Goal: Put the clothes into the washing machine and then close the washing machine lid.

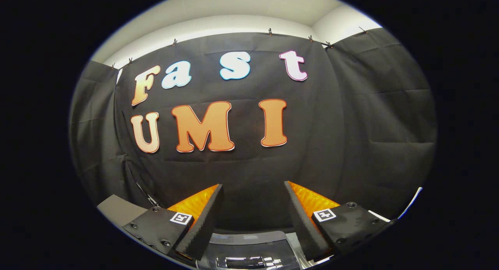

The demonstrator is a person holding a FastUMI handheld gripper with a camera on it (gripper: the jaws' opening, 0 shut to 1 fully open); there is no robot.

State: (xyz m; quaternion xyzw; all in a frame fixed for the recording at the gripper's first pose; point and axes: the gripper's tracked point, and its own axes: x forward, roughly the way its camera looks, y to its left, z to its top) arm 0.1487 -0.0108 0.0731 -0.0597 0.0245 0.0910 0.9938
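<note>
My gripper [253,188] is open, its two fingers spread wide with nothing between them, and it points at the booth's black cloth wall. Low down between the fingers lies a dark, glossy curved surface, the top of the washing machine [249,248]; I cannot tell whether its lid is up or down. No clothes appear among the things in front of me.
The black cloth wall [249,164] closes off the space ahead and to both sides. A flat grey surface [117,209] lies left of the left finger, and a thin white edge [411,203] runs beyond the right finger.
</note>
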